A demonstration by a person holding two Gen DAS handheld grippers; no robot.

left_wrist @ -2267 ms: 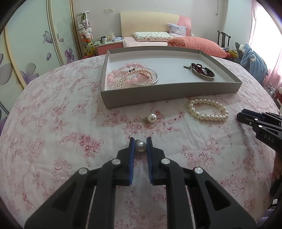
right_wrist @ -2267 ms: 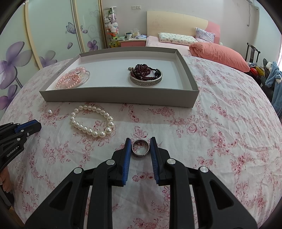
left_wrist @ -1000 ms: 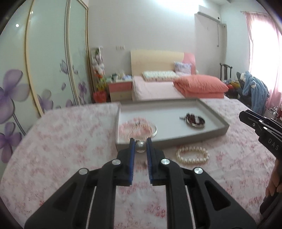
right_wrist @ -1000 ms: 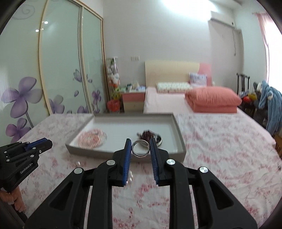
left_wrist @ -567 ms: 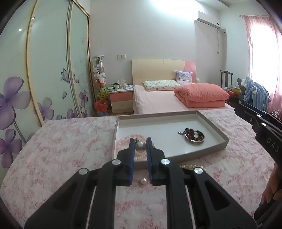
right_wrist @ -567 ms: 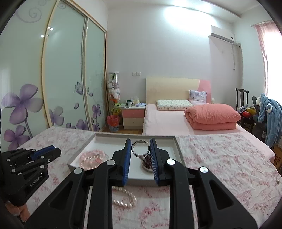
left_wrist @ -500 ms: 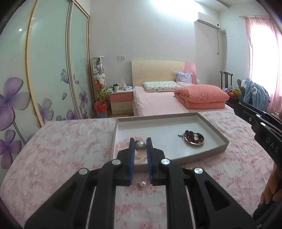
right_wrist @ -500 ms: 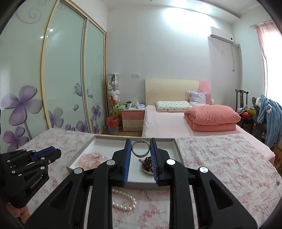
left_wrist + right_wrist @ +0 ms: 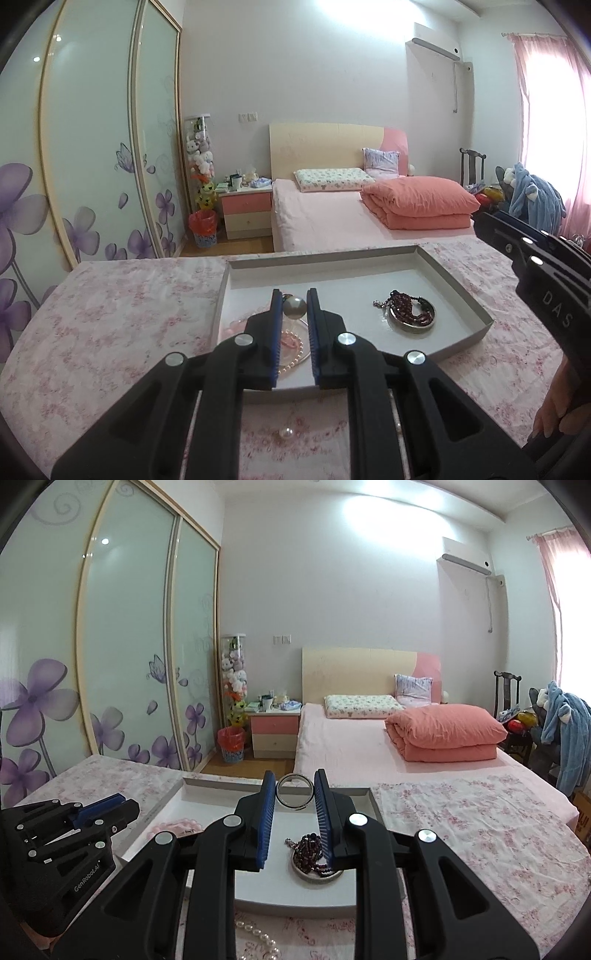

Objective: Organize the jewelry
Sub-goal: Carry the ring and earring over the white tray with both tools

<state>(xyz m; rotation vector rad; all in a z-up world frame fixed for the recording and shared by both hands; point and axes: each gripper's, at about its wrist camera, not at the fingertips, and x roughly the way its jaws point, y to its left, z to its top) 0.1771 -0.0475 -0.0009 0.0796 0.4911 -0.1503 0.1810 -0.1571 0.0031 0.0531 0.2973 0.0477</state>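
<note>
My left gripper (image 9: 294, 300) is shut on a pearl earring (image 9: 294, 307), held above the near left part of the grey tray (image 9: 465, 300). My right gripper (image 9: 294, 787) is shut on a silver ring (image 9: 294, 791), held above the tray (image 9: 295, 897). In the tray lie pink bead bracelets (image 9: 290, 338) on the left and a dark red bead bracelet in a silver bangle (image 9: 411, 314) on the right. A loose pearl earring (image 9: 286, 433) and a white pearl bracelet (image 9: 258, 936) lie on the floral cloth in front of the tray.
The tray sits on a table with a pink floral cloth (image 9: 110, 314). The right gripper's body (image 9: 535, 273) shows at the right of the left wrist view; the left gripper's body (image 9: 62, 834) shows at the left of the right wrist view. A bed stands behind.
Both grippers have lifted from the cloth with the pearl earring and the ring and moved forward over the tray. The tray now lies closer beneath them.
</note>
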